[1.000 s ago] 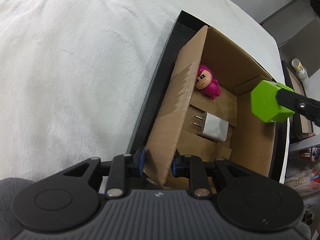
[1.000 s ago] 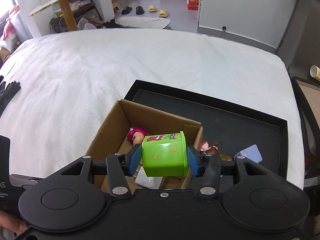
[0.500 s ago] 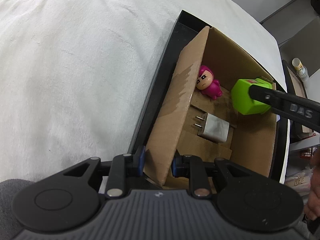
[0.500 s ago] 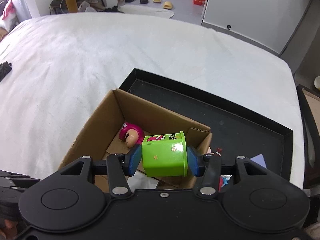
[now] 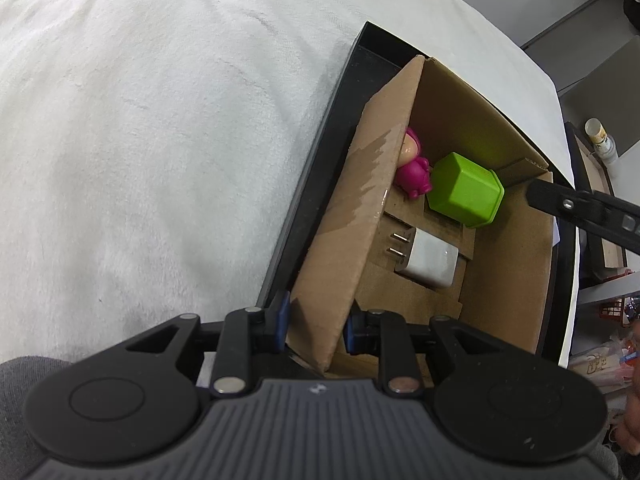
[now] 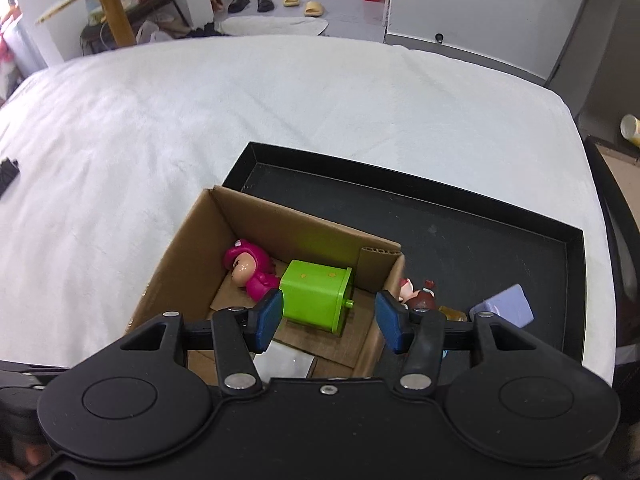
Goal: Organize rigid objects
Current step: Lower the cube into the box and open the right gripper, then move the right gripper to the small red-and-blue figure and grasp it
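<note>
A green plastic box (image 6: 316, 298) lies on the floor of an open cardboard box (image 6: 176, 272), beside a pink doll (image 6: 250, 270) and a white plug adapter (image 5: 426, 258). The green box also shows in the left wrist view (image 5: 466, 190), free of any gripper. My right gripper (image 6: 328, 316) is open and empty just above the cardboard box. My left gripper (image 5: 316, 324) is shut on the near wall of the cardboard box (image 5: 352, 216).
The cardboard box stands in a black tray (image 6: 480, 240) on a white cloth (image 6: 200, 100). In the tray to the right lie a small figurine (image 6: 418, 294) and a lilac card (image 6: 506, 308). The table's edge is at the right.
My right gripper lowered the green box into the cardboard box, opened and let it go. The green box now lies by the pink doll. My left gripper kept its hold.
</note>
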Available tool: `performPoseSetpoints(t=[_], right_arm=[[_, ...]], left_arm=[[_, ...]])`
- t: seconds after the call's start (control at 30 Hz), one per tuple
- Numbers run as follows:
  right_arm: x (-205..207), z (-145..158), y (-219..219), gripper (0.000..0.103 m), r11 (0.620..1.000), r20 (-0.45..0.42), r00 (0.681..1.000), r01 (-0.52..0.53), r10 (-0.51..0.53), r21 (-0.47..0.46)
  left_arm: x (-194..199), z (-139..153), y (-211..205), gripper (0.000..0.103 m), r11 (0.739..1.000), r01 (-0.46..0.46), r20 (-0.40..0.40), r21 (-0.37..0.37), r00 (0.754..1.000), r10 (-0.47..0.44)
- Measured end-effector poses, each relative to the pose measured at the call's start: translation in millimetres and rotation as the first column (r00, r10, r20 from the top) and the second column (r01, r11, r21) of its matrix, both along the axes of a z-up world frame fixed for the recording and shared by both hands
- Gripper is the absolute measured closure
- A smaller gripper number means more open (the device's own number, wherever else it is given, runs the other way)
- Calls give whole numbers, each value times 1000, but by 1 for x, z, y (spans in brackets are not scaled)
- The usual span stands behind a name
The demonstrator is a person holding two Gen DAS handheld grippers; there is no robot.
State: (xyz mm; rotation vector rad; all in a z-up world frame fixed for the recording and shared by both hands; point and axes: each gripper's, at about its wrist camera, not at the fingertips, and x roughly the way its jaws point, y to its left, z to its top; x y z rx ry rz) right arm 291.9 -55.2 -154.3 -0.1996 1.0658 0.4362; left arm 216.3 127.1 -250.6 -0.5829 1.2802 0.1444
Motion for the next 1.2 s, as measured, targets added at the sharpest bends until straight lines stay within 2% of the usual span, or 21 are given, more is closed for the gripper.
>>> performPoseSetpoints(t=[0.17, 0.3, 0.43, 0.87, 1.2], right_arm=[[-8, 12, -11, 51, 999, 7, 1000, 9, -9, 36], [-10, 19, -28, 51, 993, -20, 999, 41, -39, 110], [-13, 21, -40, 50, 992, -21, 998, 55, -53, 117], [-16, 17, -88, 48, 970, -44, 991, 130, -124, 207], [-14, 0, -123, 48, 951, -65, 982, 186, -175, 247]], left_arm=[[-1, 1, -3, 79, 1000, 5, 2, 11, 1000, -5], [-1, 1, -4, 79, 1000, 1, 0, 17, 1000, -1], [0, 2, -6, 79, 1000, -5, -5, 23, 1000, 5], [-3, 3, -10, 79, 997, -55, -10, 47, 998, 55], [-8, 8, -18, 80, 994, -77, -14, 77, 997, 78]])
